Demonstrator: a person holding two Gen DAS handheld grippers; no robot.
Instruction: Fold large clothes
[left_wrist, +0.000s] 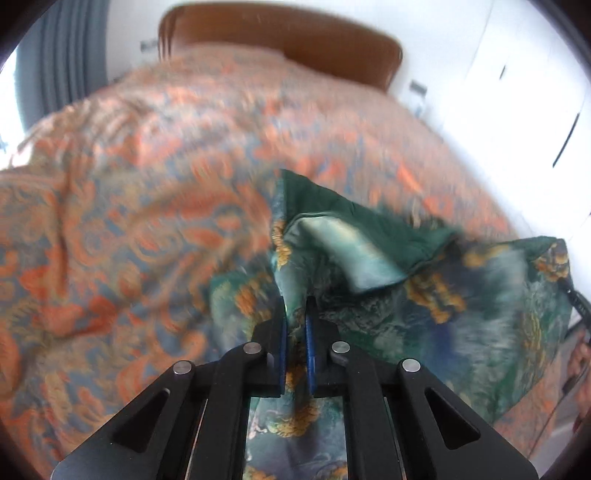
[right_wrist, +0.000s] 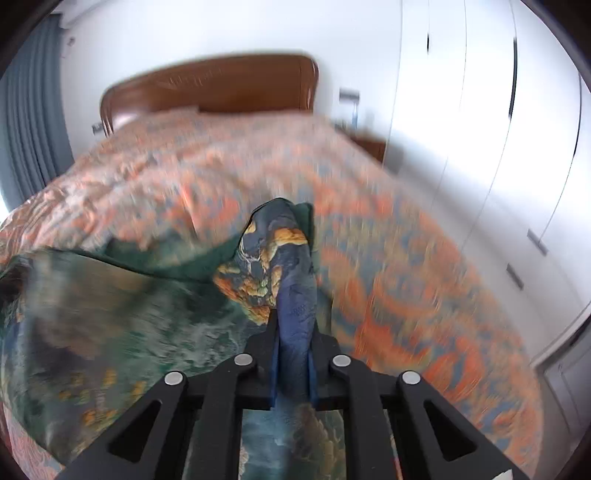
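Observation:
A large green garment with orange-yellow flower prints and a plain dark green lining (left_wrist: 424, 295) hangs between my two grippers above the bed. My left gripper (left_wrist: 295, 302) is shut on a bunched edge of it, with the cloth spreading to the right. In the right wrist view my right gripper (right_wrist: 293, 325) is shut on another bunched blue-green corner of the garment (right_wrist: 280, 266), and the rest stretches away to the left (right_wrist: 110, 314). Both views are blurred by motion.
A bed with an orange and blue patterned cover (left_wrist: 129, 184) fills the scene under the garment (right_wrist: 424, 277). A brown wooden headboard (right_wrist: 207, 85) stands at the far end. White wardrobe doors (right_wrist: 480, 129) line the right side. Grey curtains (right_wrist: 26, 110) hang at the left.

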